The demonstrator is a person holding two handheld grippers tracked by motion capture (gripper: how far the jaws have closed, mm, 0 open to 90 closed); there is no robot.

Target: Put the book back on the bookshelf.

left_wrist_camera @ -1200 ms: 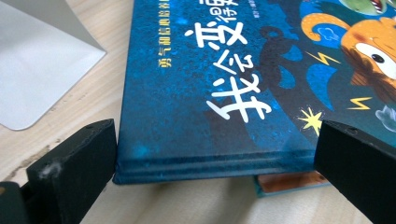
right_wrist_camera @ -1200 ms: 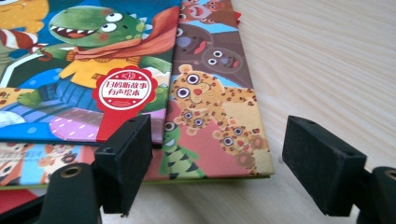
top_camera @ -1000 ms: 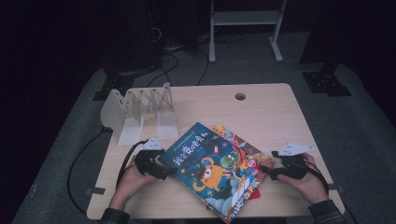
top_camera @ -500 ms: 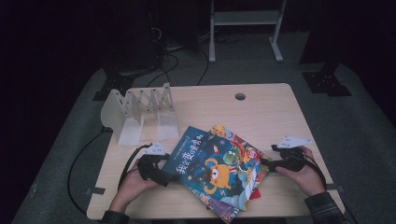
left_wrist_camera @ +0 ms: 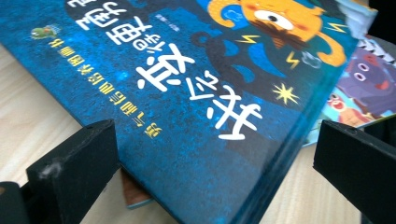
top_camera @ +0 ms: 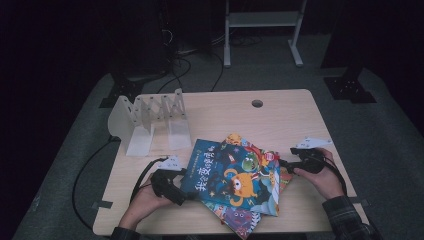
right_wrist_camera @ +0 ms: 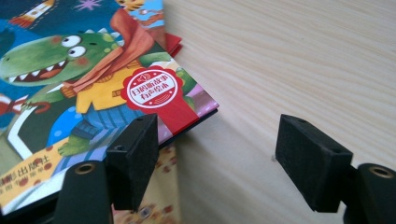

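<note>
We have the top blue book [top_camera: 232,179] lying on the book pile mid-near table, long axis running left-near to right-far, its left corner between our left claw's [left_wrist_camera: 212,172] spread jaws, right claw [right_wrist_camera: 219,156] open at its right corner.

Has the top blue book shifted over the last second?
Yes. The blue book has turned and slid toward the white rack, at the table's left.
</note>
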